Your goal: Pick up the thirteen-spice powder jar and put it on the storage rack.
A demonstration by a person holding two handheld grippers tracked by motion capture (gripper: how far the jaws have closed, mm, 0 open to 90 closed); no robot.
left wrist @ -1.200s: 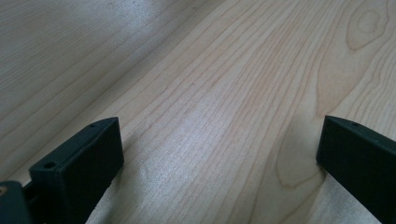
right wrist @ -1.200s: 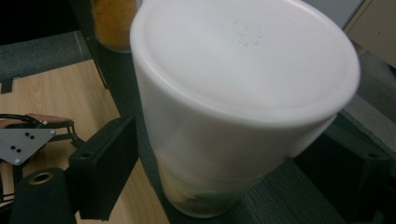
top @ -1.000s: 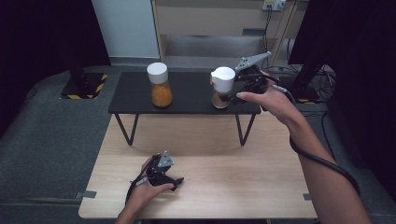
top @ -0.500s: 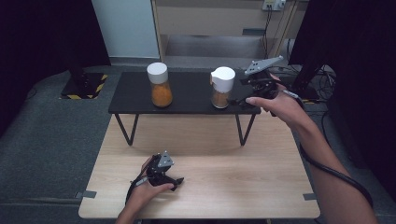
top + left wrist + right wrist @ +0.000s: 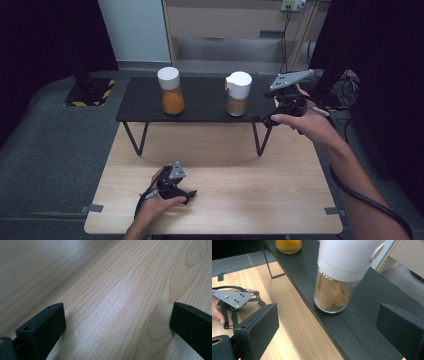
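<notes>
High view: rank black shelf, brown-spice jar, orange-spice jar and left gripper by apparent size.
1. black shelf, by far the largest.
2. brown-spice jar and orange-spice jar: look alike, no ranking between them.
3. left gripper: looks a bit smaller than either jar, but it sits nearer the camera, so unsure.

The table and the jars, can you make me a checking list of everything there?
Surface: light wooden table, with a black shelf on thin legs at its far edge.
Job's things: brown spice jar and orange spice jar, both white-capped, upright on the shelf, apart.
Clutter: nothing seen.
Grippers: right gripper open, near the brown jar, not touching; left gripper open, low over the table.
Cables: black cable along the right forearm.
Surroundings: grey floor, wooden cabinet behind.
</notes>
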